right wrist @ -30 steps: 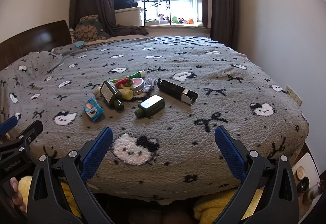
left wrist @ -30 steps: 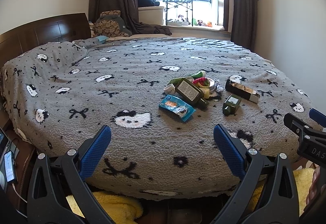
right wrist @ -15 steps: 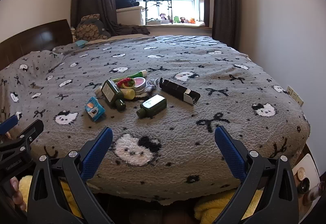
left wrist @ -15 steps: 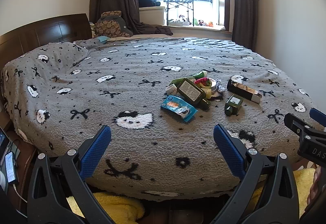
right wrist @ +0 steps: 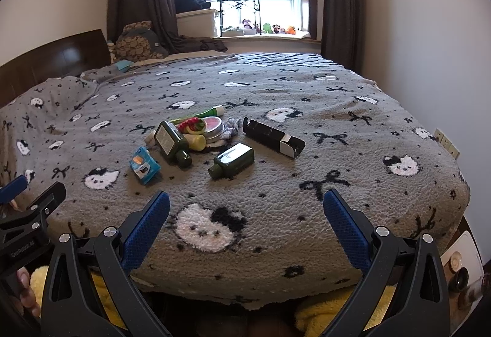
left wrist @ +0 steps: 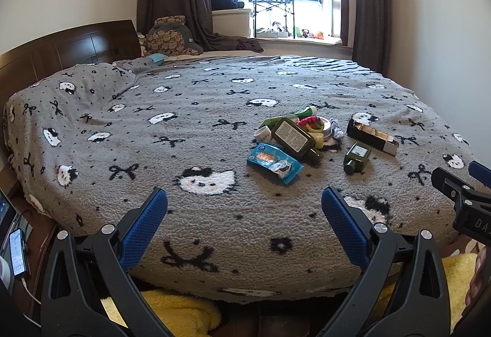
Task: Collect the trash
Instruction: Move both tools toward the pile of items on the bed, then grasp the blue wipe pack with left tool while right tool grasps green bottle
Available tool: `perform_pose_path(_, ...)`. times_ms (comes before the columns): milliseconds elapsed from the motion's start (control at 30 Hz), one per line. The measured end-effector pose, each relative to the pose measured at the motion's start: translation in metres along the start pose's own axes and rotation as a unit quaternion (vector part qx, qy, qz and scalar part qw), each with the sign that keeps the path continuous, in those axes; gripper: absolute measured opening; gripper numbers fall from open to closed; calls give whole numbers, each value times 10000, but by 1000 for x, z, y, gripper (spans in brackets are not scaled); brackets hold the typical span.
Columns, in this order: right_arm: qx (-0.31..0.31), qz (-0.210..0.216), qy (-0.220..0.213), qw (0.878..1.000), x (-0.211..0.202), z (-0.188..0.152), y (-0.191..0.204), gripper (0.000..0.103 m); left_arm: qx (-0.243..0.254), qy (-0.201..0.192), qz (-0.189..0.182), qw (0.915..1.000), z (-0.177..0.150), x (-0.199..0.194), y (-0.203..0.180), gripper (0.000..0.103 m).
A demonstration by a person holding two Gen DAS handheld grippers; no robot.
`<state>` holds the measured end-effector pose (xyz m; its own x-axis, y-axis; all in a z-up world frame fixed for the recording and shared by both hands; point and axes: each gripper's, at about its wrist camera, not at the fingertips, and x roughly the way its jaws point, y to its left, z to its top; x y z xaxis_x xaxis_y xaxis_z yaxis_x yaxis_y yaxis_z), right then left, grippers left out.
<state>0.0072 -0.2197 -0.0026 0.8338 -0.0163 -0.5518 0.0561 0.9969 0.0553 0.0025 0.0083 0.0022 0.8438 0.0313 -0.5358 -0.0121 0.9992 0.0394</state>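
A pile of trash lies on the grey bed blanket (left wrist: 190,110): a blue wipes packet (left wrist: 274,162) (right wrist: 144,165), a large dark green bottle (left wrist: 296,139) (right wrist: 172,142), a small green bottle (left wrist: 357,156) (right wrist: 232,159), a black and white box (left wrist: 372,137) (right wrist: 273,137), a round tin (right wrist: 212,124), a green tube (left wrist: 290,117) and a white tissue (right wrist: 230,129). My left gripper (left wrist: 244,208) is open and empty at the bed's near edge. My right gripper (right wrist: 245,208) is open and empty, short of the small bottle.
A dark wooden headboard (left wrist: 61,51) stands at the left. A phone (left wrist: 17,254) lies on a stand at the lower left. A yellow towel (left wrist: 181,311) lies under the bed edge. Curtains and a window are at the back. A wall with sockets (right wrist: 445,142) is at the right.
Both grippers have moved a little closer to the bed and the pile. Both stay open.
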Motion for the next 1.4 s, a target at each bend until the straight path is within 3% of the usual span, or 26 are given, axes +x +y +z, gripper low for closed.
perform_pose_path(400,21,-34,-77,10000,14,-3,-11,100,46,203,-43,9998,-8,21,-3,95)
perform_pose_path(567,41,157,-85,9998,33,-5,-15,100,87,284,-14,9996,-9,43,-1,95)
perform_pose_path(933,16,483,528,9974,122,3,-6,100,584,558,-131,9966,-7,110,-13,95)
perform_pose_path(1133,239,506,762,9955,166,22,-3,94,231,965,-402,9943,2,149,-6,89)
perform_pose_path(1400,540,434,1040,9922,209,36,3,87,284,869,-469,9947,24,179,-18,89)
